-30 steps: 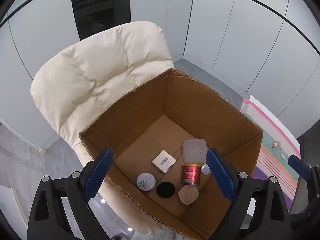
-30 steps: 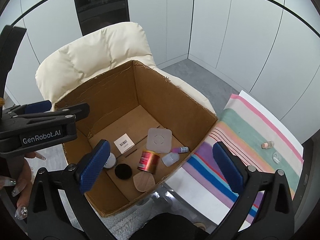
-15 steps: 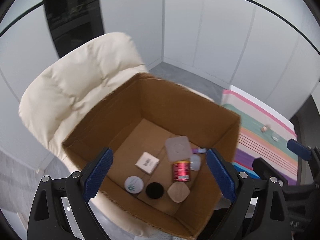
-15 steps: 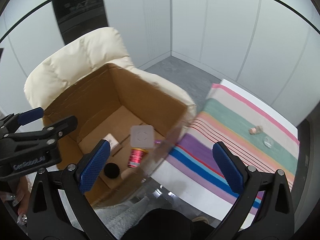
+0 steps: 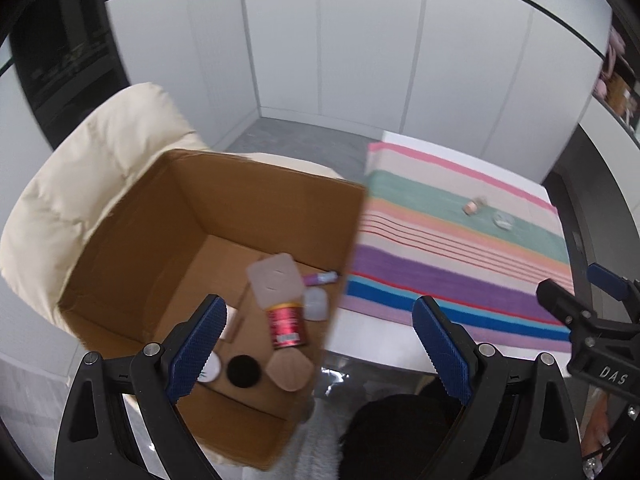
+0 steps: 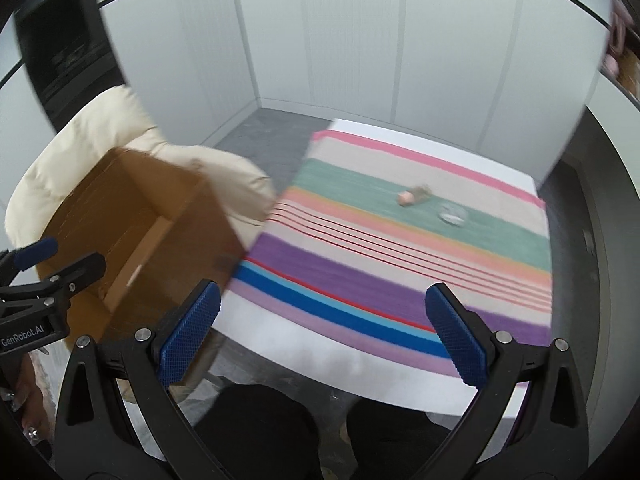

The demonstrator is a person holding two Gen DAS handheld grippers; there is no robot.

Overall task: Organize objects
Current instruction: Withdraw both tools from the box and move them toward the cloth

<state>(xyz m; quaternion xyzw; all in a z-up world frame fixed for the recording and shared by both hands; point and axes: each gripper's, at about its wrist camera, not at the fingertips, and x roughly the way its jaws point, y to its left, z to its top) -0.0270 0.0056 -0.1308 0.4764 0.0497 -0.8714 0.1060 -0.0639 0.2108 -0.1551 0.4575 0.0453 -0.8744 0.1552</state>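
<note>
Your left gripper [image 5: 316, 344] and right gripper [image 6: 320, 332] both gape empty. Centre frame, the open brown cardboard box [image 5: 224, 216] holds a red can [image 5: 286, 326]; upper right, a small bottle [image 6: 408, 198] lies blurred on the striped cloth [image 6: 400, 264].

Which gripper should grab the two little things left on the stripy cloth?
Probably the right gripper: it is open, empty and faces the striped cloth with the small bottle and clear piece. The left gripper hangs over the cardboard box.
</note>
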